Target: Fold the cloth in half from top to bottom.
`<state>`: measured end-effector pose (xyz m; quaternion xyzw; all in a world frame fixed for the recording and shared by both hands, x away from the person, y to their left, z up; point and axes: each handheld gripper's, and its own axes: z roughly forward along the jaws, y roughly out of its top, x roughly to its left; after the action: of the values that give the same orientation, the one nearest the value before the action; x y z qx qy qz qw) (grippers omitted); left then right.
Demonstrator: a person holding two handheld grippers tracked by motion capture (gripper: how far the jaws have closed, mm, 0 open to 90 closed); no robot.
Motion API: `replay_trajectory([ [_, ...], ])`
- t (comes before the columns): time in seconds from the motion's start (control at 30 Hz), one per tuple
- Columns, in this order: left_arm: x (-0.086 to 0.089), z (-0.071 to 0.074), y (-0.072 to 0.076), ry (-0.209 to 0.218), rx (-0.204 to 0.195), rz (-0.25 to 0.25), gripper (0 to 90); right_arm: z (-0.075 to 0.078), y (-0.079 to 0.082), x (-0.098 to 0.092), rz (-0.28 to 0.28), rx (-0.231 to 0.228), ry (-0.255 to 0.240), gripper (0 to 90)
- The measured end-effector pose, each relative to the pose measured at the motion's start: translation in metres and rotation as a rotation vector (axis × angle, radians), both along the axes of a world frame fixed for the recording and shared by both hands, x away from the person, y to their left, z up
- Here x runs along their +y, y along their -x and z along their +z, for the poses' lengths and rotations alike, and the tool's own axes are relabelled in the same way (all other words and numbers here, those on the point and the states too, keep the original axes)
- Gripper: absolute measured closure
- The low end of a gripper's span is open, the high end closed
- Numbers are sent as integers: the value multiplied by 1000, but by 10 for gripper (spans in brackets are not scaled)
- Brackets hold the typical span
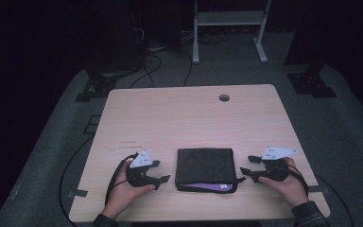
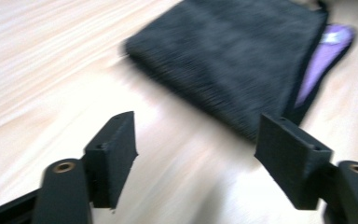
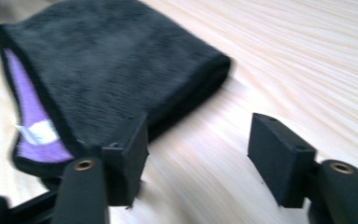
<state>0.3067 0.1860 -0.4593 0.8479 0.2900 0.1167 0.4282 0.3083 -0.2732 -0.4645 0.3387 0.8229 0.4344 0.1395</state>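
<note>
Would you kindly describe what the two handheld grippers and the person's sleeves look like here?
The left gripper and the right gripper are black, each topped by a grey three-cornered plate with small dark marks. Their jaws are blocky matt black pads on arms with brass-coloured eyelets. A black cable loops from the left one. Both cuffs look dark, perhaps plaid.

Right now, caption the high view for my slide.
Folded black towel with purple inner layer on a wooden table, flanked by the open left hand-held gripper and right hand-held gripper.
</note>
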Motion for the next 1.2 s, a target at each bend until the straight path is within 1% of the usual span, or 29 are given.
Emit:
replay_trajectory([
  [0.07,9,-1,1,-10,-10,32,227,-1,0,-8,-34,-7,0,325],
  [0.13,20,0,2,-20,-18,67,207,-2,0,-16,-67,-5,-6,297],
  [0.17,25,0,3,-18,-18,82,202,-3,1,-20,-83,-7,-3,276],
  [0.23,37,0,5,-18,-19,121,182,-5,2,-27,-120,6,1,255],
  [0.27,42,0,5,-17,-23,135,181,-7,3,-31,-141,4,9,249],
  [0.3,45,0,6,-17,-21,146,175,-8,4,-33,-154,3,25,237],
  [0.33,50,-1,7,-24,-20,160,169,-9,5,-35,-162,8,29,229],
  [0.4,58,-3,9,-41,-20,184,157,-11,7,-39,-178,22,41,211],
  [0.47,67,-6,11,-66,-9,213,140,-15,9,-42,-195,36,61,200],
  [0.5,71,-8,12,-75,3,223,125,-17,10,-45,-201,42,75,192],
  [0.53,74,-10,13,-86,18,229,120,-19,10,-46,-208,50,83,189],
  [0.6,79,-13,15,-99,34,240,116,-21,11,-47,-214,59,98,179],
  [0.67,83,-16,17,-107,42,251,106,-22,11,-48,-219,52,114,168],
  [0.8,88,-20,19,-130,44,259,87,-23,10,-49,-225,53,116,145],
  [0.83,89,-22,20,-128,36,265,78,-23,10,-49,-227,54,117,137],
  [0.93,91,-23,19,-123,27,261,69,-23,11,-49,-229,56,118,134],
  [0.97,91,-24,19,-123,24,259,54,-23,11,-49,-231,57,118,133],
  [1.07,90,-24,19,-128,33,260,11,-23,11,-49,-231,57,118,133],
  [1.2,90,-24,18,-128,33,260,6,-23,11,-49,-231,57,118,133],
])
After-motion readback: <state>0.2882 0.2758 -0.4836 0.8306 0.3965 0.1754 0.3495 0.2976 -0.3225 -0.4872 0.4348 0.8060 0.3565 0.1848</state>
